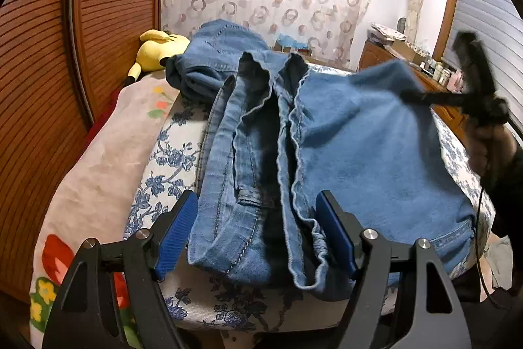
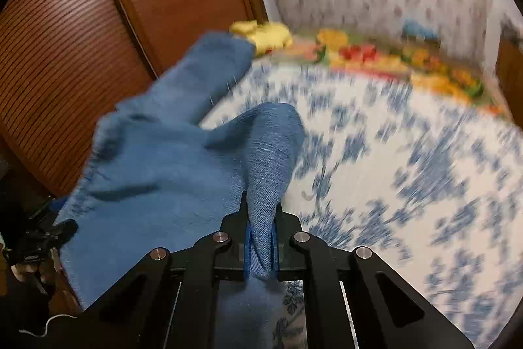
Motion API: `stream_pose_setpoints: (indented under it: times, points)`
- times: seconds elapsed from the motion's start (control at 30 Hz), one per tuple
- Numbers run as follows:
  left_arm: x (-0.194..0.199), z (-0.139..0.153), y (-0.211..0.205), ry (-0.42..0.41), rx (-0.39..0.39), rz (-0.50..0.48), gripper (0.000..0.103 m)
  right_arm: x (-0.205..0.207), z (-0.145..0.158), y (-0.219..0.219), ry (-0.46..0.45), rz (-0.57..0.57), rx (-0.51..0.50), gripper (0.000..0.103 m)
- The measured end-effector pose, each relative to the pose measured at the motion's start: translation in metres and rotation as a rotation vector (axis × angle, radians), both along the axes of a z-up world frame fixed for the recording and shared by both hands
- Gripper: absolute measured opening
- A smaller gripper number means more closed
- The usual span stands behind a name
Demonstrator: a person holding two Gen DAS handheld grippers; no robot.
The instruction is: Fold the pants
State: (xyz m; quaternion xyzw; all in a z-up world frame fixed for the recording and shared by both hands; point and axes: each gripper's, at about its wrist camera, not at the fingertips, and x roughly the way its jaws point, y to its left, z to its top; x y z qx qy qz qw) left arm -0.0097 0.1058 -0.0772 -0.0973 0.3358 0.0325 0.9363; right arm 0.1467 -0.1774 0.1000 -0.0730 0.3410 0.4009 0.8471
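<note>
Right gripper (image 2: 260, 234) pinching pants (image 2: 157, 165) fold

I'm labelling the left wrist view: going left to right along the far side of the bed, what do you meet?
Wooden slatted door → yellow plush toy → blue jeans → right gripper, shut on the jeans → wooden dresser.

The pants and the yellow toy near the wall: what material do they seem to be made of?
Pants: looks like blue denim, soft and washed; visible twill weave, contrast stitching, a belt loop. Yellow toy: probably plush fabric, stuffed; matte, rounded, limp shape.
</note>
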Motion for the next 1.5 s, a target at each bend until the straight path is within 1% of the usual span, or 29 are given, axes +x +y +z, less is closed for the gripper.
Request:
stream_pose_setpoints:
  times: [0.1, 0.17, 0.27, 0.37, 0.47, 0.57, 0.63, 0.73, 0.83, 0.87, 0.9, 0.97, 1.03, 1.2, 1.33, 1.4, 1.43, 1.47, 1.5]
  points:
    - [-0.001, 0.005, -0.004, -0.015, 0.002, -0.009, 0.076, -0.017, 0.035, -0.005, -0.091, -0.002, -0.022, 0.008]
    - [0.0, 0.011, -0.01, -0.028, 0.006, -0.022, 0.076, -0.024, 0.054, -0.011, -0.153, -0.022, -0.054, 0.008]
    - [0.005, 0.018, -0.017, -0.045, 0.01, -0.044, 0.076, -0.022, 0.07, -0.026, -0.204, -0.063, -0.107, 0.008]
    - [0.013, 0.026, -0.027, -0.061, 0.021, -0.072, 0.076, -0.005, 0.074, -0.048, -0.228, -0.131, -0.171, 0.008]
    - [0.025, 0.035, -0.04, -0.08, 0.028, -0.106, 0.076, 0.022, 0.066, -0.071, -0.232, -0.211, -0.234, 0.008]
    - [0.038, 0.044, -0.056, -0.097, 0.04, -0.147, 0.076, 0.052, 0.049, -0.096, -0.197, -0.286, -0.253, 0.008]
    - [0.047, 0.049, -0.066, -0.105, 0.047, -0.173, 0.076, 0.068, 0.032, -0.111, -0.159, -0.318, -0.24, 0.008]
    - [0.059, 0.055, -0.082, -0.116, 0.054, -0.213, 0.076, 0.082, 0.01, -0.121, -0.12, -0.353, -0.22, 0.009]
    - [0.068, 0.059, -0.095, -0.116, 0.058, -0.241, 0.076, 0.088, -0.005, -0.126, -0.094, -0.383, -0.211, 0.017]
    - [0.071, 0.06, -0.1, -0.117, 0.06, -0.25, 0.076, 0.093, -0.006, -0.119, -0.094, -0.387, -0.207, 0.019]
    - [0.073, 0.061, -0.104, -0.119, 0.059, -0.258, 0.076, 0.092, -0.008, -0.123, -0.097, -0.391, -0.196, 0.022]
    - [0.075, 0.063, -0.111, -0.123, 0.058, -0.275, 0.076, 0.081, -0.001, -0.127, -0.096, -0.397, -0.166, 0.037]
    - [0.078, 0.064, -0.118, -0.124, 0.06, -0.289, 0.076, 0.068, 0.004, -0.133, -0.098, -0.405, -0.14, 0.044]
    - [0.085, 0.063, -0.14, -0.113, 0.054, -0.33, 0.076, 0.03, 0.014, -0.162, -0.133, -0.406, -0.123, 0.045]
    - [0.091, 0.061, -0.153, -0.101, 0.039, -0.355, 0.078, -0.003, 0.03, -0.181, -0.174, -0.402, -0.148, 0.046]
    - [0.095, 0.059, -0.158, -0.09, 0.026, -0.368, 0.079, -0.017, 0.036, -0.192, -0.19, -0.406, -0.15, 0.05]
    - [0.095, 0.058, -0.161, -0.085, 0.026, -0.372, 0.079, -0.023, 0.037, -0.195, -0.196, -0.408, -0.15, 0.061]
    - [0.097, 0.056, -0.165, -0.075, 0.031, -0.381, 0.079, -0.033, 0.037, -0.194, -0.202, -0.41, -0.149, 0.064]
    - [0.098, 0.054, -0.168, -0.069, 0.037, -0.389, 0.079, -0.037, 0.036, -0.196, -0.203, -0.41, -0.148, 0.065]
